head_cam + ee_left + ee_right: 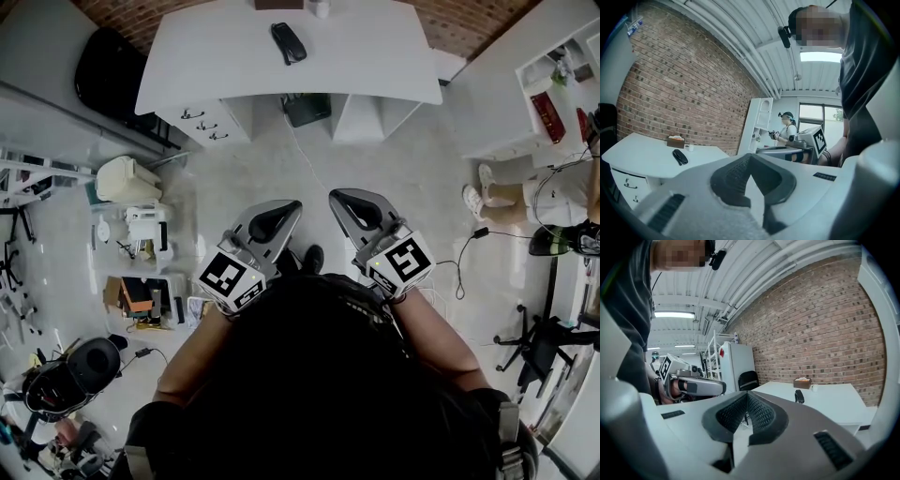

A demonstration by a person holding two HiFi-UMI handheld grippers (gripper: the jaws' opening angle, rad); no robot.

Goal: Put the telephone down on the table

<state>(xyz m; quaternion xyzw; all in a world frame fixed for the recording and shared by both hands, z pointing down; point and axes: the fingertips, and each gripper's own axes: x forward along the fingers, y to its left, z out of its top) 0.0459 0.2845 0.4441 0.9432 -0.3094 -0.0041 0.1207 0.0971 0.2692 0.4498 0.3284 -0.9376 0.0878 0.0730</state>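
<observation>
The black telephone handset [288, 42] lies flat on the white table [375, 56], far ahead of both grippers. It also shows as a small dark shape, the telephone [680, 156] in the left gripper view and the telephone [799, 396] in the right gripper view. My left gripper [286, 208] and right gripper [339, 198] are held side by side close to my body, above the floor and well short of the table. Both have their jaws closed together with nothing between them. The left gripper [749, 158] and right gripper [746, 395] point toward the table.
A brown tissue box [802, 382] and a small white cup [814, 387] stand at the table's far edge. White drawers [202, 122] and a black box [307, 108] sit under the table. A black chair [112, 70] is at left, shelves [553, 94] and another person [525, 197] at right.
</observation>
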